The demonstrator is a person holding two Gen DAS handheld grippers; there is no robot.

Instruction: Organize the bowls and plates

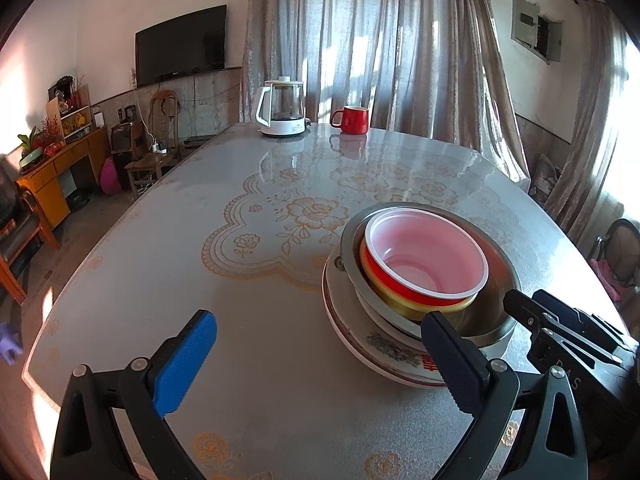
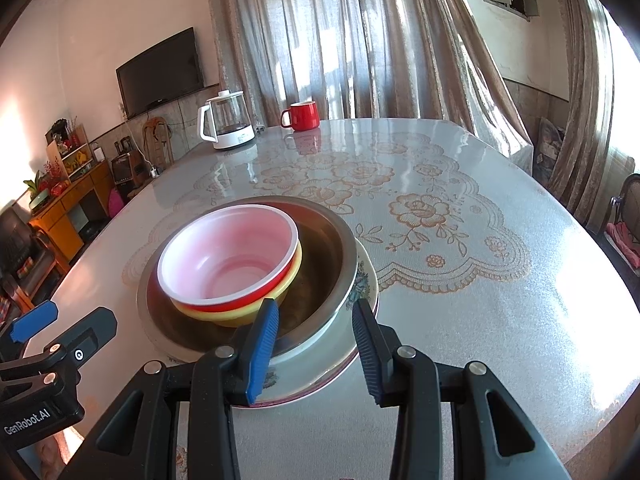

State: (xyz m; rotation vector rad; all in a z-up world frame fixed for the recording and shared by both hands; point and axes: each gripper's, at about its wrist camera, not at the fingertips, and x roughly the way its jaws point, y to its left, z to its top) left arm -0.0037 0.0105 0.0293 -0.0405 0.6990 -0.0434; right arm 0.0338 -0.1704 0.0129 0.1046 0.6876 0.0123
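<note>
The left hand-held gripper point(image 1: 316, 364) hangs over bare counter point(image 1: 240, 280) with its blue pads spread wide, nothing between them; the dish stack sits at its two o'clock. The right hand-held gripper point(image 2: 316, 344) has its jaws partly apart, straddling the near rim of the steel bowl point(image 2: 340, 256) without visibly pinching it. The stack looks finished: a flowered ceramic plate point(image 2: 366, 280) at the bottom, the brushed-metal bowl in it, then a yellow bowl point(image 2: 288, 288) and a red plastic bowl point(image 2: 236, 256) with a glossy pale pink inside. These sit off-centre, toward nine o'clock. To finish well, I would draw the right jaws back level, clear of the smooth metal lip, so nothing slides on the slick floral counter cover.
</note>
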